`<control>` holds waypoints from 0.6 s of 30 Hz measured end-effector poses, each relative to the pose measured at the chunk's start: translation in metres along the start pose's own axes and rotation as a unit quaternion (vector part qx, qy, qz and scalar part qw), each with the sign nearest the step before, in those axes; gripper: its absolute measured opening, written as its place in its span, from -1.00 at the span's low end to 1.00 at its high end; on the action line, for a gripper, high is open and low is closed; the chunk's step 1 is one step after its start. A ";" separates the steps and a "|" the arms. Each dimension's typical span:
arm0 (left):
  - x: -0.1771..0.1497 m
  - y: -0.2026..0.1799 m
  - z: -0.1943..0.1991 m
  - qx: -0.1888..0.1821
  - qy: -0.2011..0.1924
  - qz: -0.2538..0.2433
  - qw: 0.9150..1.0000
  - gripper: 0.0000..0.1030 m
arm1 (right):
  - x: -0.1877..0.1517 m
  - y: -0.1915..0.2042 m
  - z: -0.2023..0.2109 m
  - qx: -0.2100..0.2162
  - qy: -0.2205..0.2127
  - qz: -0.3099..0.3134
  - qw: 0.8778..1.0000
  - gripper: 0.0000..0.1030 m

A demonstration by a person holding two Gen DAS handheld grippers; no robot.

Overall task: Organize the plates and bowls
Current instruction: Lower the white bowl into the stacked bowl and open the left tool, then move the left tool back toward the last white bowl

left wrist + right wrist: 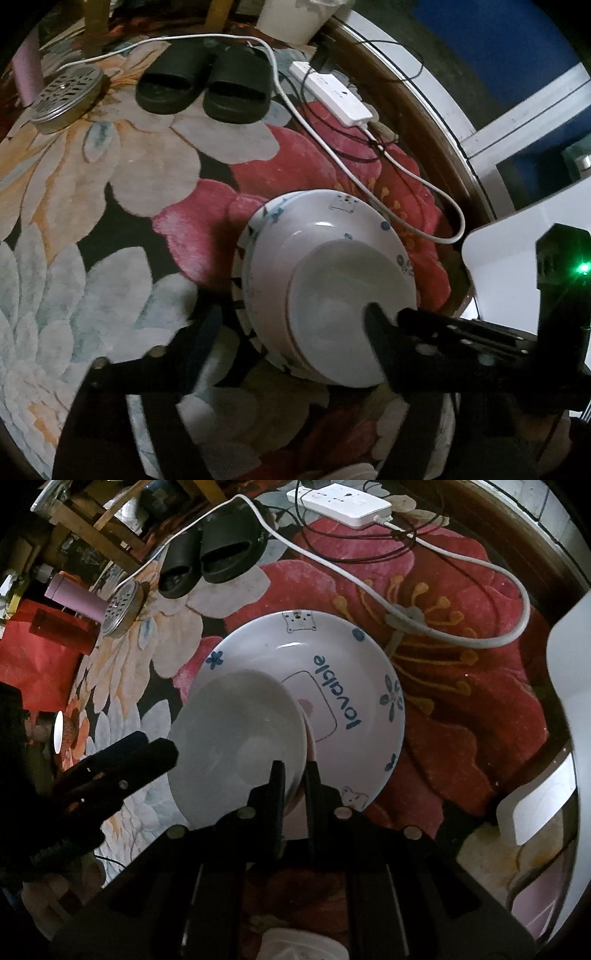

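A white bowl printed with blue flowers and the word "lovable" sits on the flowered rug. A smaller plain white bowl is held tilted over its near left side. My right gripper is shut on the small bowl's rim. In the left wrist view the small bowl lies over the printed bowl, with my left gripper open, one finger on each side of the stack, and its right finger lies over the small bowl.
Black slippers, a white power strip with white and black cables, a round metal strainer lid and a pink bottle lie on the rug beyond the bowls. White furniture stands at the right.
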State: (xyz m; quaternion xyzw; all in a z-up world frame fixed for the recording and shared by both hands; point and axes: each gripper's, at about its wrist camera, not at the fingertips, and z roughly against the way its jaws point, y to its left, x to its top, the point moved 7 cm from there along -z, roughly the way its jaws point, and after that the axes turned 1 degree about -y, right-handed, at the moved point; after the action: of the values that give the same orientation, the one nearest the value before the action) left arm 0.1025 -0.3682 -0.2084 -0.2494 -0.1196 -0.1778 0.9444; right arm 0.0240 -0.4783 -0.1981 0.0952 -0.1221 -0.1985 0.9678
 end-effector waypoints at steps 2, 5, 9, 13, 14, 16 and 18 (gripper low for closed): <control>0.000 0.005 0.003 0.007 -0.005 0.004 1.000 0.93 | 0.003 -0.001 0.005 -0.006 -0.005 0.000 1.000 -0.77; -0.001 0.012 0.007 0.014 -0.007 0.010 1.000 0.95 | 0.006 -0.002 0.009 -0.006 -0.008 -0.004 1.000 -0.77; -0.005 0.022 0.010 0.035 -0.008 0.010 0.999 0.98 | 0.007 -0.002 0.008 -0.006 -0.007 -0.009 1.000 -0.46; -0.008 0.032 0.012 0.050 -0.007 0.012 0.999 0.98 | 0.006 -0.001 0.010 -0.004 -0.017 -0.018 1.000 0.90; -0.008 0.035 0.013 0.053 -0.006 0.014 0.998 0.98 | 0.006 0.000 0.011 -0.008 -0.017 -0.016 1.000 0.91; -0.010 0.039 0.014 0.057 -0.006 0.016 0.998 0.98 | 0.006 0.002 0.010 -0.017 -0.018 -0.008 1.000 0.91; -0.010 0.041 0.014 0.060 -0.006 0.018 0.998 0.98 | 0.007 0.003 0.010 -0.016 -0.019 -0.007 1.000 0.92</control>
State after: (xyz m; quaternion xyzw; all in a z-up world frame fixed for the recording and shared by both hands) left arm 0.1076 -0.3246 -0.2170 -0.1951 -0.1310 -0.1520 0.9600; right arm 0.0289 -0.4796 -0.1859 0.0762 -0.1368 -0.2091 0.9653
